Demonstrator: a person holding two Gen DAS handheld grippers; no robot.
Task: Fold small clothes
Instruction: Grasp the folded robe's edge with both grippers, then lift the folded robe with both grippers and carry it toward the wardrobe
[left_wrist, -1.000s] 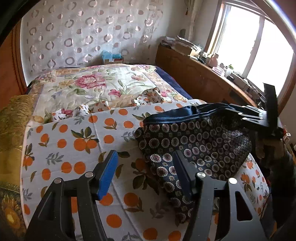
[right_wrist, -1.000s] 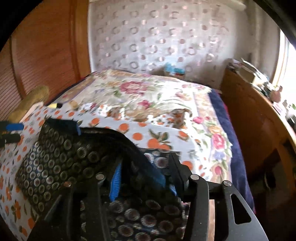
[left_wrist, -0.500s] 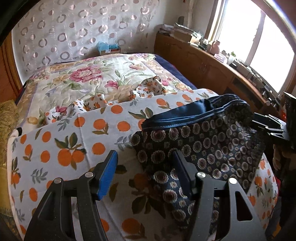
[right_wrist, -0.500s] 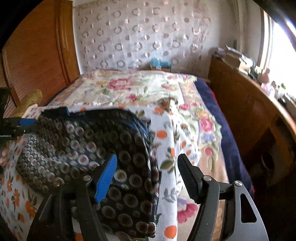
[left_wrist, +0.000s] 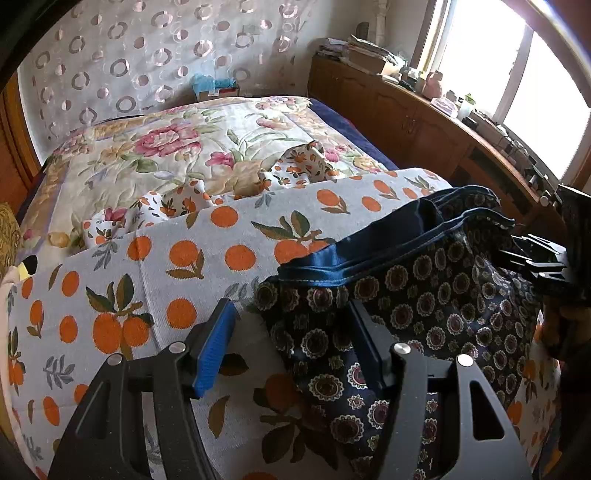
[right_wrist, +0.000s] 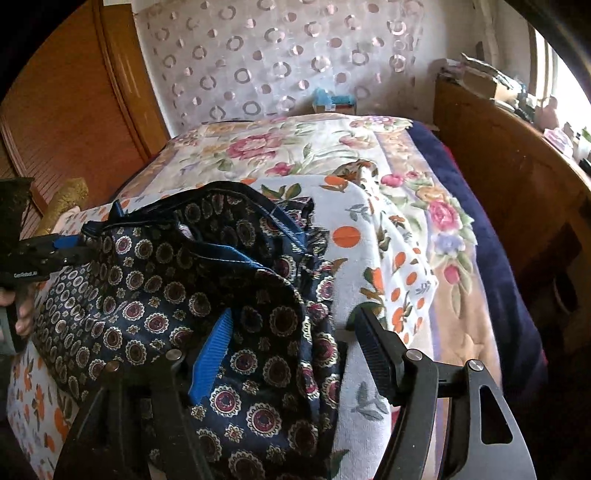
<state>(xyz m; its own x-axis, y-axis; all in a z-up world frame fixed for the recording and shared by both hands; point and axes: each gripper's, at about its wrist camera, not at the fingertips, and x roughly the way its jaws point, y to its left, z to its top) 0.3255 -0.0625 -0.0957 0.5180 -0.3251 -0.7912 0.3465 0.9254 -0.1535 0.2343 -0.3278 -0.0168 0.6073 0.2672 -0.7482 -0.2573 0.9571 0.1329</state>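
A dark navy garment with a medallion print and a blue waistband (left_wrist: 424, 306) lies rumpled on an orange-print cloth (left_wrist: 192, 266) spread over the bed. My left gripper (left_wrist: 291, 339) is open, its jaws straddling the garment's left edge. My right gripper (right_wrist: 291, 350) is open and empty, hovering over the garment's (right_wrist: 166, 295) right side, its left pad (right_wrist: 212, 350) above the fabric. Each gripper shows at the edge of the other's view: the right one in the left wrist view (left_wrist: 546, 266), the left one in the right wrist view (right_wrist: 44, 254).
A floral quilt (left_wrist: 177, 147) covers the far part of the bed. A wooden sideboard (left_wrist: 424, 122) with clutter runs under the window on the right. A wooden wardrobe (right_wrist: 74, 110) stands on the left. A tissue box (left_wrist: 216, 86) sits at the bed's head.
My right gripper has let go of the garment and opened, dropping its side onto the cloth. My left gripper stayed open and moved closer to the garment's left edge.
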